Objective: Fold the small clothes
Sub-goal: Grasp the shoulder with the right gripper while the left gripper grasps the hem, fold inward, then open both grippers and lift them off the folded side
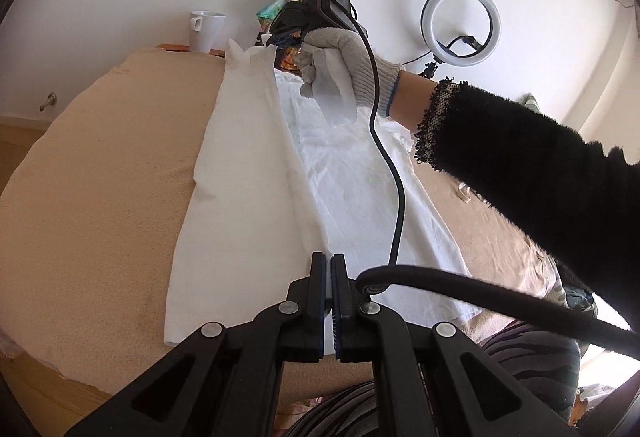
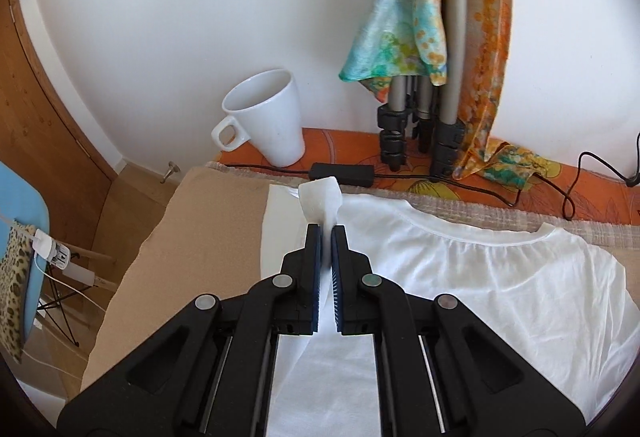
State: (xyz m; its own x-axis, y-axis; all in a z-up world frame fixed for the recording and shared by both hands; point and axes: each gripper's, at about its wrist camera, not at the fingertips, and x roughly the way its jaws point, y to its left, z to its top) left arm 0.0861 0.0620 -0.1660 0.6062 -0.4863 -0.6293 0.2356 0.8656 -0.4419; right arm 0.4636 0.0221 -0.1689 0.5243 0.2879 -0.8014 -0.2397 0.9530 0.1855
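Observation:
A white T-shirt (image 1: 352, 173) lies flat on a tan cloth-covered table (image 1: 100, 177), its left side lifted into a raised fold (image 1: 248, 141). My left gripper (image 1: 329, 261) is shut on the shirt's near edge. My right gripper (image 2: 327, 233), held by a gloved hand (image 1: 340, 57) at the far end, is shut on the shirt's far corner, and a tuft of white fabric (image 2: 320, 199) sticks up between its fingers. In the right wrist view the shirt's neckline (image 2: 472, 233) lies to the right.
A white mug (image 2: 266, 117) stands at the table's far edge, also seen in the left wrist view (image 1: 206, 31). Folded tripod legs (image 2: 416, 117) draped with colourful scarves (image 2: 396, 29), a black cable box (image 2: 342, 169) and a ring light (image 1: 460, 25) are behind. A blue chair (image 2: 20, 237) stands left.

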